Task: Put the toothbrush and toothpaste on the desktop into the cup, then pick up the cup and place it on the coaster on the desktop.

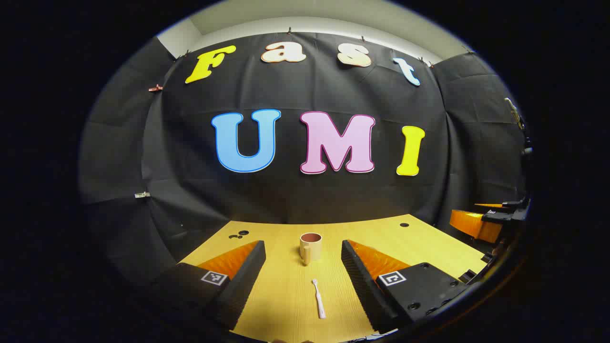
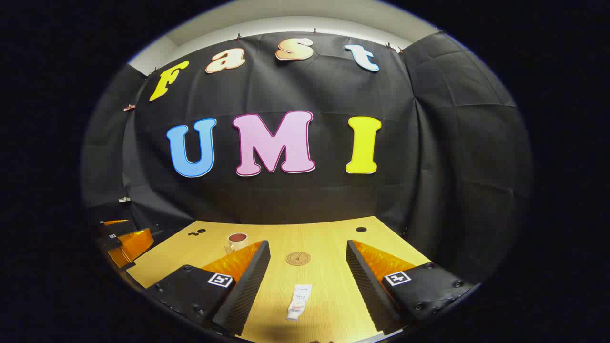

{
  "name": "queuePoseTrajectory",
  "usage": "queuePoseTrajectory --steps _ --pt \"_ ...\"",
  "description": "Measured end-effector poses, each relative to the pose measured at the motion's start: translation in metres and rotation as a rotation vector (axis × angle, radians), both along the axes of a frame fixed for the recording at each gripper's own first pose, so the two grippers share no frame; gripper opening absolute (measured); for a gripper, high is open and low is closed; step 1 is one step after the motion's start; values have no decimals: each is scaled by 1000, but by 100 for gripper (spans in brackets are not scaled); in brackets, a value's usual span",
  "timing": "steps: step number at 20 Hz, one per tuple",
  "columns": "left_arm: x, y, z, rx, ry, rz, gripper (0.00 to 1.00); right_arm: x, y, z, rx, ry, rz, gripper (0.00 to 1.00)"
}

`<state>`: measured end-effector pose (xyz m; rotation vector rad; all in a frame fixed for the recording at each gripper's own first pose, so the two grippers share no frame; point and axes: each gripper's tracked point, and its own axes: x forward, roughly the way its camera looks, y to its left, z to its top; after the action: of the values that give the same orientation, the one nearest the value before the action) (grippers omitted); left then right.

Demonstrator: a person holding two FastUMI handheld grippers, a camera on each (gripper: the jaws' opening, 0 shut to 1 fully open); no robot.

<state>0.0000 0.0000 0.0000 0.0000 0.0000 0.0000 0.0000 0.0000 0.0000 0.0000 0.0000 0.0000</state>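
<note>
A white toothbrush (image 1: 318,299) lies flat on the wooden desktop (image 1: 286,295), between the fingers of my open left gripper (image 1: 303,255). Beyond it a cream cup (image 1: 310,247) with a dark inside stands upright, handle toward me. In the right gripper view a white toothpaste tube (image 2: 299,295) lies on the desktop between the fingers of my open right gripper (image 2: 307,253). A round brown coaster (image 2: 298,258) lies farther ahead. The cup (image 2: 236,242) stands at the left behind my left finger. Neither gripper touches anything.
The desktop has dark round holes near its back edge (image 1: 404,224) and back left (image 1: 240,234). Black cloth walls close the booth behind and at the sides. The other gripper shows at the right edge (image 1: 486,221) of the left gripper view and at the left edge (image 2: 121,238) of the right gripper view.
</note>
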Motion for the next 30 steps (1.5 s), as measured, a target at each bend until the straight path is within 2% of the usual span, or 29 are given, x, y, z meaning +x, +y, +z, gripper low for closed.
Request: queuePoseTrajectory --steps 19,24,30 --pt "34 11 -11 6 36 13 99 39 5 -27 4 94 31 98" --pt "38 22 -17 4 57 48 99 60 12 -50 -1 174 44 98" --pt "41 41 -33 -14 105 133 99 90 20 -100 -14 351 64 98"
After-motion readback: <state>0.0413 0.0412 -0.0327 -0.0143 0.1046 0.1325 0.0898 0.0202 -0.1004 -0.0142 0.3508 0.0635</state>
